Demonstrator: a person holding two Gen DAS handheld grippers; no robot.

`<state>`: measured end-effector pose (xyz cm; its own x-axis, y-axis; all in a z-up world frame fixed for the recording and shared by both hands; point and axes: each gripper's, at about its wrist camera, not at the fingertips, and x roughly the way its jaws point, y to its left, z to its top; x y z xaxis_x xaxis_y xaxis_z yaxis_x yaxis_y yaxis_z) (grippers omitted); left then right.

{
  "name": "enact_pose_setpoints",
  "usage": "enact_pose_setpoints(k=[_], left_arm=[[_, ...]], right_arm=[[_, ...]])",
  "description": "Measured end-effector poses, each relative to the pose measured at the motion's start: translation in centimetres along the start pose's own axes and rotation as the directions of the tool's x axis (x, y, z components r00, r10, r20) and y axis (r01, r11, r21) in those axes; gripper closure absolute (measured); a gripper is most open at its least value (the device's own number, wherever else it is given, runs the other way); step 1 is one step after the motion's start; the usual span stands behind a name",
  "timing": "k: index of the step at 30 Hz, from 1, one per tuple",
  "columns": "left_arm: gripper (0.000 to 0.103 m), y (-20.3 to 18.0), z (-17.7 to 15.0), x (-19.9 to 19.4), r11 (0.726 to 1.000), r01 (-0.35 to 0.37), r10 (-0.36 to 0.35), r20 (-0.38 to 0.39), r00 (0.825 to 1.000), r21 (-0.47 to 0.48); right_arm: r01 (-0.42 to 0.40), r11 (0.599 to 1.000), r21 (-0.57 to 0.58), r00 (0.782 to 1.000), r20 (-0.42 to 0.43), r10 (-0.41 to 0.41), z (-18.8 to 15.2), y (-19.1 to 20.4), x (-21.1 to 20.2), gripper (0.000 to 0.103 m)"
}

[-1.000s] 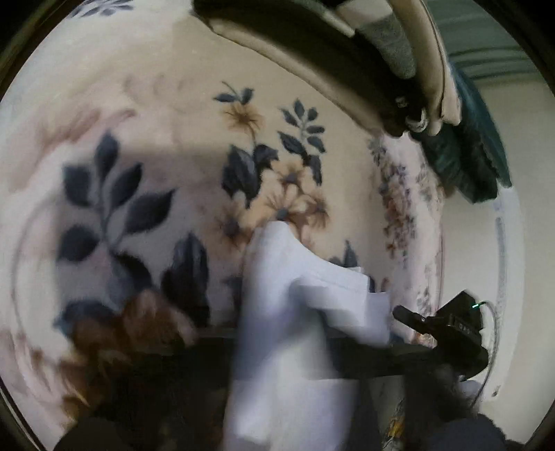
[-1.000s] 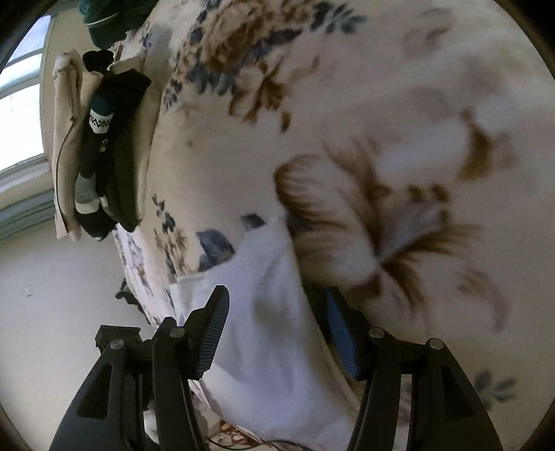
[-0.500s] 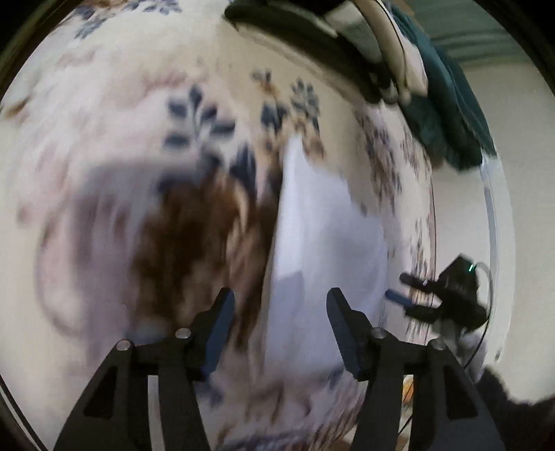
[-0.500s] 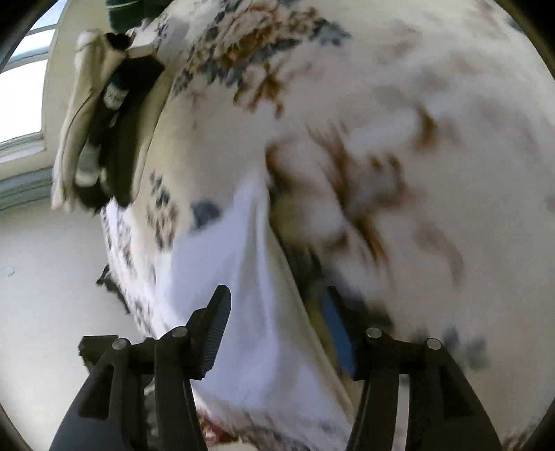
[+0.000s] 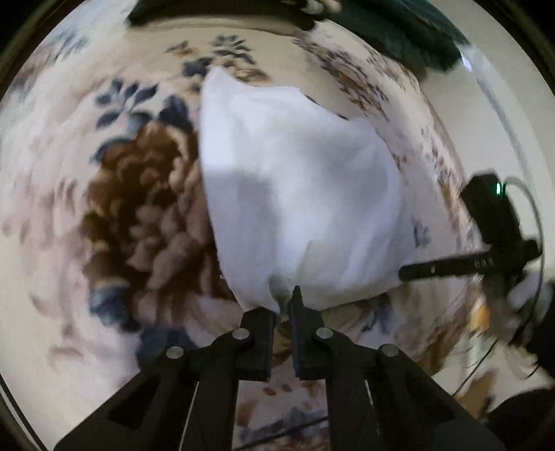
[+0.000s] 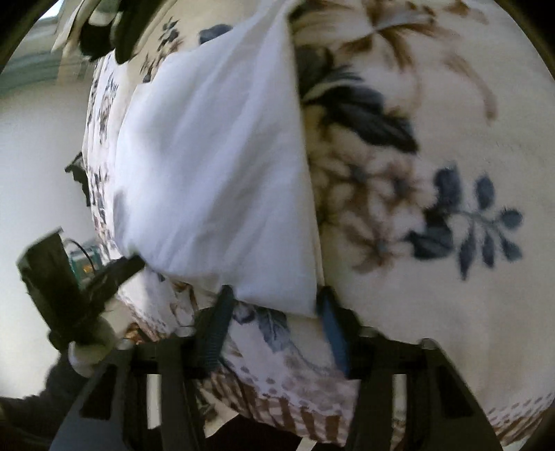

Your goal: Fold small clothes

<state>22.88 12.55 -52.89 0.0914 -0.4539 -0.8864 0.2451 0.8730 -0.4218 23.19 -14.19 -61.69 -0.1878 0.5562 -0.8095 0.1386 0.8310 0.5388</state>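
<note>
Cloth, white and part-folded, lies on a floral blanket, its near edge at six o'clock pinched by the left tongs, apparently to anchor or lift that hem for the next fold. The right tongs stand spread astride the corner at the blanket's edge, seemingly poised to grip it.

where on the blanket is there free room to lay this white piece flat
Open floral blanket lies left of the white garment, over the brown flower, and on its other side in the right wrist view. The far edge is crowded by piled dark clothes.
</note>
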Motion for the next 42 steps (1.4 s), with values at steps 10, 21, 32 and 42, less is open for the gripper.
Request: enact_pose_setpoints(k=[10, 21, 32, 42], left_arm=[[0.097, 6.2, -1.4, -3.2, 0.974, -0.068, 0.061, -0.041, 0.997, -0.217], [0.036, 7.2, -5.8, 3.9, 0.401, 0.491, -0.375, 0.35, 0.858, -0.773], [0.086, 10.4, -6.2, -0.3, 0.499, 0.418, -0.19, 0.374, 0.908, -0.759], [0.035, 12.3, -2.0, -2.7, 0.664, 0.347, -0.206, 0.284, 0.936, -0.662]], right_arm=[[0.069, 0.994, 0.09, 0.997, 0.018, -0.071, -0.7, -2.4, -1.4, 0.095], [-0.432, 0.737, 0.52, 0.897, 0.16, 0.413, -4.4, -8.0, 0.9, 0.035], [-0.481, 0.63, 0.61, 0.877, 0.324, 0.355, -6.0, -8.1, 3.1, 0.096], [-0.316, 0.764, 0.563, 0.949, 0.178, 0.261, -4.7, -8.7, -0.6, 0.044]])
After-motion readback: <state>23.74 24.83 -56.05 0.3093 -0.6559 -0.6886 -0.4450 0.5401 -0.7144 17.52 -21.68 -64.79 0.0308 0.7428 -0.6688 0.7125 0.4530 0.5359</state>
